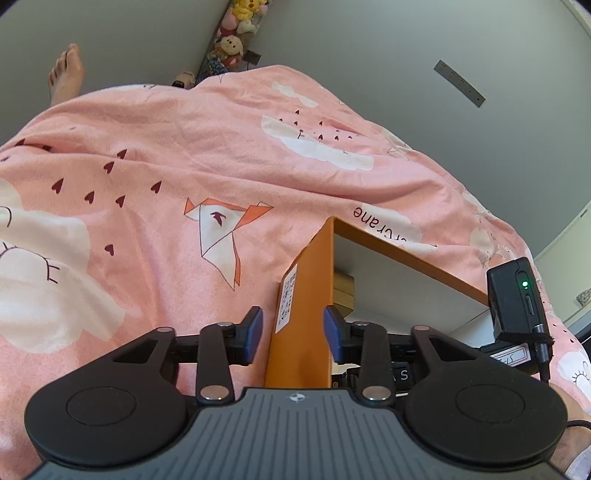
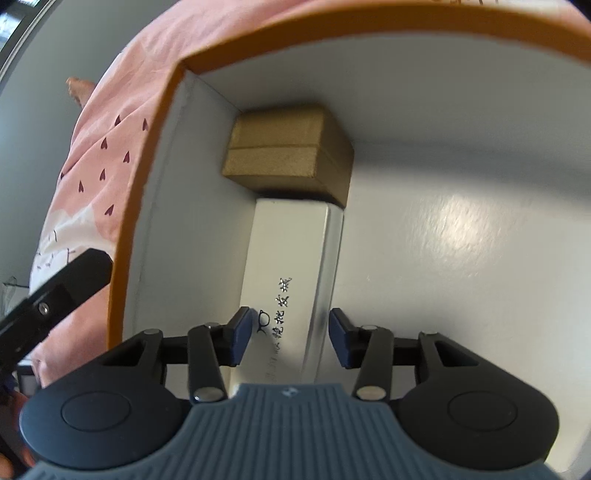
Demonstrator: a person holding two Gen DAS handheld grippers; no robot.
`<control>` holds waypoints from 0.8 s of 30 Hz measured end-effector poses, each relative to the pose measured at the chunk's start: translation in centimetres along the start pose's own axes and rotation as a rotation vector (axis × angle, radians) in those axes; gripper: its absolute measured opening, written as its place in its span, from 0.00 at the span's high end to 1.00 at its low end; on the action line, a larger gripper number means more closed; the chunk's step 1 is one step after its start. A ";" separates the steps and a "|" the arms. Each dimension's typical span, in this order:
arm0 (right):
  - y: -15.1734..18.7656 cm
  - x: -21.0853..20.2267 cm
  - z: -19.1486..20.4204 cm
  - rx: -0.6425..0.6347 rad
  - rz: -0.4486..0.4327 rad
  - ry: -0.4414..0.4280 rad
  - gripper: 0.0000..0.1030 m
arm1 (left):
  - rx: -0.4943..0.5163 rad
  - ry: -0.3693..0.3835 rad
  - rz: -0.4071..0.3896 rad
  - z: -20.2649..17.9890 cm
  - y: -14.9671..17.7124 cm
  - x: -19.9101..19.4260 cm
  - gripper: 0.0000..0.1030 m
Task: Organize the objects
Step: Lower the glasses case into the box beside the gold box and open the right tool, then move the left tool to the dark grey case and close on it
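An orange box with a white inside lies on a pink patterned bedcover. My left gripper straddles the box's left wall, with the blue pads apart on either side of it. In the right wrist view the box's inside holds a brown cardboard box in the far corner and a long white box with black lettering in front of it along the left wall. My right gripper is around the near end of the white box, with a gap at the right pad.
The right gripper's black camera unit shows at the right of the left wrist view. A bare foot lies beyond the bedcover. Stuffed toys line the far wall. The left gripper's arm is outside the box's left wall.
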State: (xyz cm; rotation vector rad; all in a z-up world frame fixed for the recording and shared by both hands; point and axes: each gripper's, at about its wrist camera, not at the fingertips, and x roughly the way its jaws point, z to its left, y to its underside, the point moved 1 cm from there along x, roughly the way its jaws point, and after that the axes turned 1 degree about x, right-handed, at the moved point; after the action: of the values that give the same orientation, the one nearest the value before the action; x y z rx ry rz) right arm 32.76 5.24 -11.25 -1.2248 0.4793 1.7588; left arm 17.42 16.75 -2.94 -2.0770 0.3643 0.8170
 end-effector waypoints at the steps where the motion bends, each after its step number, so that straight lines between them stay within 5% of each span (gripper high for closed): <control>1: 0.1 -0.3 0.3 -0.015 -0.012 0.010 0.52 | 0.007 -0.003 -0.009 -0.2 0.0 -0.2 0.56; 13: 3.7 -7.4 2.6 -0.265 -0.241 0.136 0.44 | 0.118 -0.012 -0.115 -3.5 0.5 -4.6 0.50; 15: 5.2 -9.8 2.2 -0.298 -0.295 0.152 0.37 | 0.135 0.007 -0.117 -4.1 0.8 -5.4 0.49; 24: 12.5 -15.8 2.5 -0.349 -0.528 0.182 0.37 | 0.206 0.098 -0.045 -6.2 3.1 -7.7 0.40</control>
State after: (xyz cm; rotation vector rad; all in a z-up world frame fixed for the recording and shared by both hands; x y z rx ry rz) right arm 22.40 -6.50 1.61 -1.5917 -0.0635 1.3124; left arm 12.68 9.62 2.88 -1.9291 0.4350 0.6250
